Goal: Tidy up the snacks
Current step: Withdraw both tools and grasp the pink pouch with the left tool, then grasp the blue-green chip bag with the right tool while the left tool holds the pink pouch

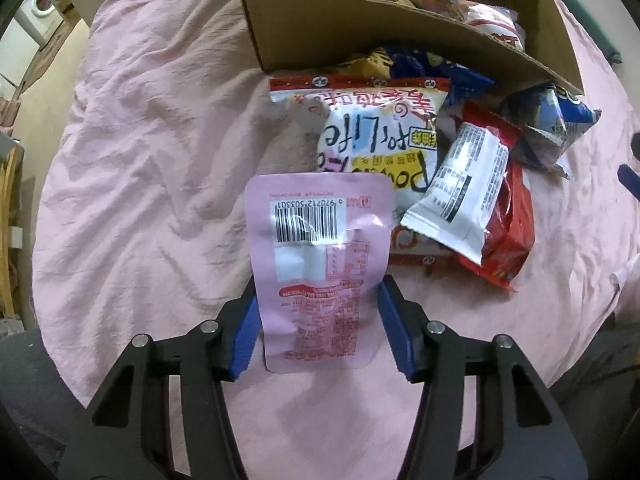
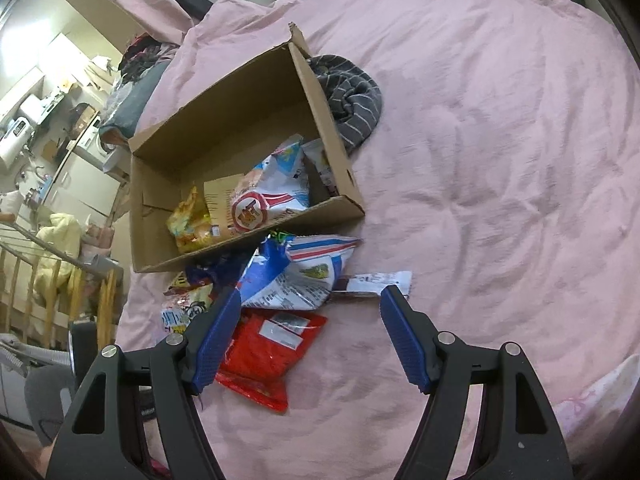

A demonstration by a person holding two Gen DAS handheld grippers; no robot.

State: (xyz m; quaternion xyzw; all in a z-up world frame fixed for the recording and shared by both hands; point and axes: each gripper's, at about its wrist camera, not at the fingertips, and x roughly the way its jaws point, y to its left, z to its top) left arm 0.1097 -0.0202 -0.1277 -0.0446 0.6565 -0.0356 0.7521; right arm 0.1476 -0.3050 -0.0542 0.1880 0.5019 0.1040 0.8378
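A flat pink snack packet (image 1: 320,216), barcode side up, lies on the pink bedcover. My left gripper (image 1: 318,284) points straight down, and its blue pads press on the packet's two long edges. Beyond it lies a pile: a white chips bag (image 1: 372,136), a red packet with a white label (image 1: 480,208) and a blue bag (image 1: 556,128). The open cardboard box (image 1: 360,28) behind holds several snacks. My right gripper (image 2: 311,292) stands open and empty above the red packet (image 2: 272,356) and a blue-and-white bag (image 2: 292,276), short of the box (image 2: 240,92).
A grey striped cloth (image 2: 352,96) lies against the box's far right side. A small white-and-brown packet (image 2: 376,282) rests by the pile. The pink bedcover (image 2: 500,160) spreads wide to the right. Wooden rails (image 2: 48,300) and room clutter stand past the bed's left edge.
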